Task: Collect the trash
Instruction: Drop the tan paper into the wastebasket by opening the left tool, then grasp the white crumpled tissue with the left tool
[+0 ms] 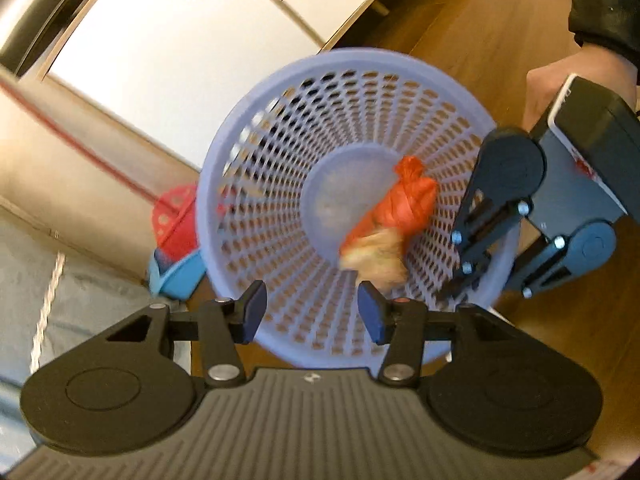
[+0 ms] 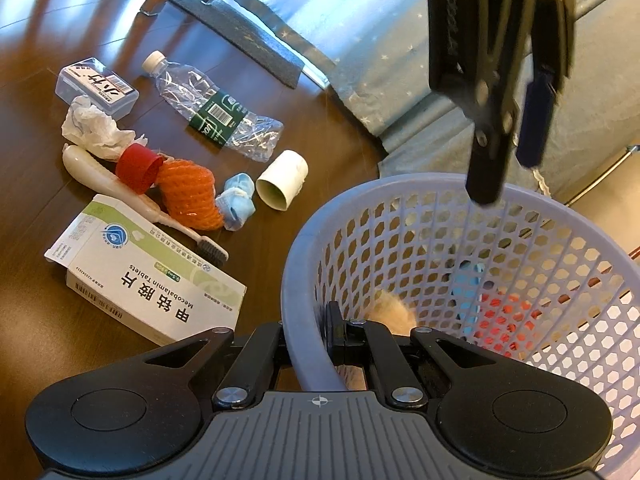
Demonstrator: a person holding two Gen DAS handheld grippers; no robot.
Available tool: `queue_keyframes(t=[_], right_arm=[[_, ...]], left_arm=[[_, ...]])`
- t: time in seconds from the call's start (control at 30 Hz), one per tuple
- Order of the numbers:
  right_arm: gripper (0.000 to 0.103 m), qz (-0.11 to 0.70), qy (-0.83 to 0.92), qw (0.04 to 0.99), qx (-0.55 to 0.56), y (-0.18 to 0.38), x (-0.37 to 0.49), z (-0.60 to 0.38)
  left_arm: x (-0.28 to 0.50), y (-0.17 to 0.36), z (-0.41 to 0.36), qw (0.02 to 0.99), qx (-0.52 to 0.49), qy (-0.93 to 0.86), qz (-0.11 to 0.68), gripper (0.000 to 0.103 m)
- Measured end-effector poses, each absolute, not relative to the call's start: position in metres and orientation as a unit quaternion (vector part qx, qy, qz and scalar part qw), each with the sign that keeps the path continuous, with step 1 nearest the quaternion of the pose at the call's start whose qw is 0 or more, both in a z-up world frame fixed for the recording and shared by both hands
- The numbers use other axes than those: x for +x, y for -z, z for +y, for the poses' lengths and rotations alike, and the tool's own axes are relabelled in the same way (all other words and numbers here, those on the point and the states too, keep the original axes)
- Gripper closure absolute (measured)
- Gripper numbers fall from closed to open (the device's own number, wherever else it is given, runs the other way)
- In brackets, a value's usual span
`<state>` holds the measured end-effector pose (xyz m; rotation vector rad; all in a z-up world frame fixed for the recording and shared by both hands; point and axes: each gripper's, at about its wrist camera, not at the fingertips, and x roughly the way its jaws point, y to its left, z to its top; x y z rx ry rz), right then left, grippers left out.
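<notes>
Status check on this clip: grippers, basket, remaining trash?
Left gripper open over basket, orange bundle inside. Right gripper clamped on basket rim. Crushed bottle, medicine box on floor.

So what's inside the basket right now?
In the basket there is an orange mesh bag with a blurred pale clump at its lower end, over the bottom disc. Whatever is beneath them is hidden.

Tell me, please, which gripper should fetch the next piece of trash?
Probably the left gripper: it's open and empty above the basket, while the right gripper is clamped on the rim, steadying it.
</notes>
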<state>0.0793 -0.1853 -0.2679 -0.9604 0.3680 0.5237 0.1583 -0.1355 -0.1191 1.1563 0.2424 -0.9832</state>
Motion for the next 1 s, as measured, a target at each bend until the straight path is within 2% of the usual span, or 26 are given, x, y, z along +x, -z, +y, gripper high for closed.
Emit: queue_keyframes(t=[0.2,0.53,0.77,1.0], right_arm=[[0.102,0.174,-0.247,0.839,-0.453,0.267,0.079,-0.187],[0.102,0.174,-0.248,0.836,-0.458,0.269,0.077,-0.187],[0.102,0.175,-0.248,0.833,-0.463,0.27,0.076,-0.186],[0.102,0.176,-0.248,0.831,-0.465,0.272,0.077,-0.185]], left_arm=[[0.163,0.126,-0.081,0.731,0.514,0.414,0.172,0.057],[0.143,0.169,0.005,0.737,0.485,0.374,0.287,0.057],[0.109,0.213,0.013,0.688,0.501,0.412,0.325,0.057],[0.074,0.267,0.015,0.609,0.585,0.439,0.307,0.063]])
